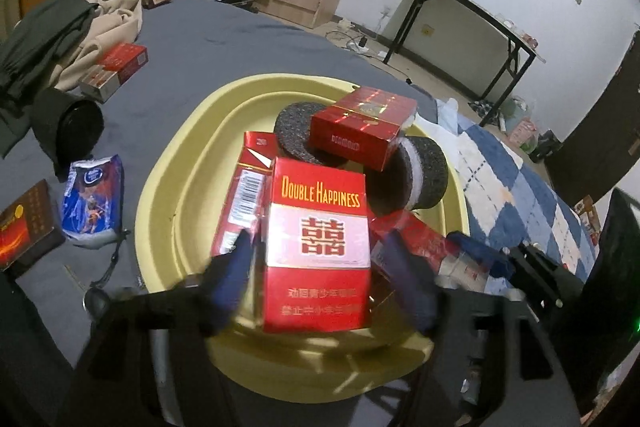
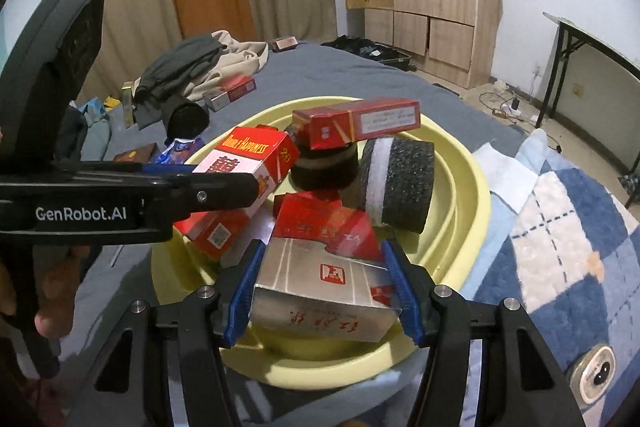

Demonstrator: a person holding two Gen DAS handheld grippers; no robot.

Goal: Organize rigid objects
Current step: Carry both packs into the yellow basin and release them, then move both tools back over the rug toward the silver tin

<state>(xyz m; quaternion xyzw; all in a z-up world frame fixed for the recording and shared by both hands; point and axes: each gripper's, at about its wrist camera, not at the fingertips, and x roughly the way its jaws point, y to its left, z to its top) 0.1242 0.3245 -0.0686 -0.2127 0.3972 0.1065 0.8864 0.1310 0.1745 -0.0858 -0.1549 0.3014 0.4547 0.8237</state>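
A yellow basin [image 1: 180, 131] sits on the grey bed and holds two black foam discs [image 1: 294, 133] with a red box [image 1: 360, 131] lying across them. My left gripper [image 1: 320, 267] is open over the basin's near side. An upright red Double Happiness box [image 1: 318, 243] stands between its blue fingers, and the pads sit just off its sides. In the right wrist view this box [image 2: 244, 163] leans tilted behind one left finger [image 2: 216, 189]. My right gripper [image 2: 324, 283] is shut on a silver-and-red box [image 2: 320, 287] above the basin's near rim [image 2: 320, 367].
On the grey sheet left of the basin lie a red-and-silver box [image 1: 114, 67], a black cylinder [image 1: 72, 131], a blue packet [image 1: 94, 195], a dark box [image 1: 24, 227] and piled clothes [image 1: 80, 27]. A blue checked blanket [image 2: 560, 247] lies to the right. A folding table [image 1: 480, 15] stands by the wall.
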